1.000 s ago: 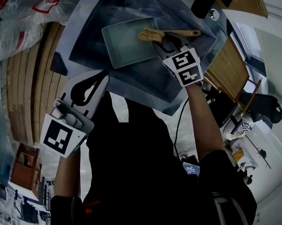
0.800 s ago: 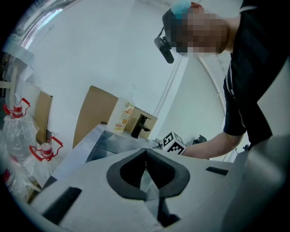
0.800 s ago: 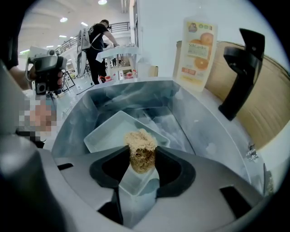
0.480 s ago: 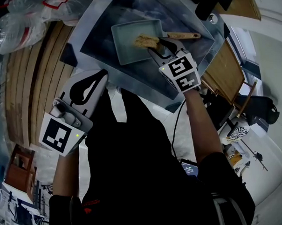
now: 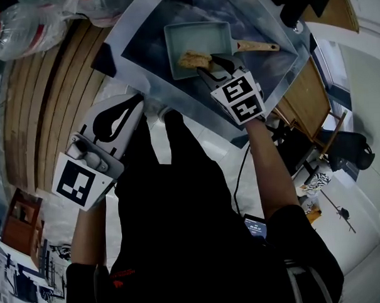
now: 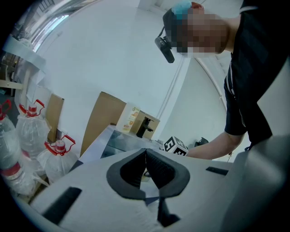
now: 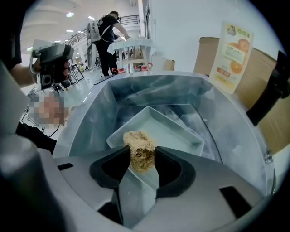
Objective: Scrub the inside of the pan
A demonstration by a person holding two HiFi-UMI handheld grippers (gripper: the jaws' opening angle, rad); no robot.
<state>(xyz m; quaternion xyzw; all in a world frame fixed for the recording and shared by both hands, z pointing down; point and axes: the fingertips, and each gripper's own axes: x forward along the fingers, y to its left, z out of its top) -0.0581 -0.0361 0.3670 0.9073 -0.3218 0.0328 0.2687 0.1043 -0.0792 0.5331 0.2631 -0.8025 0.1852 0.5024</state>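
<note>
— While the right gripper (image 5: 205,65) clamps the tan scrubber (image 5: 193,58) over the pan (image 5: 197,35), upper middle of the head view, how do we scrub well?
— We press it flat on the pan floor and sweep into the corners. It sits by the near rim; we cannot tell if it touches.
— And the left gripper (image 5: 137,105)?
— Its jaws meet on nothing, lower left, well apart from the sink (image 5: 149,46). We judge it could pin the wooden handle (image 5: 258,47) against sliding.
</note>
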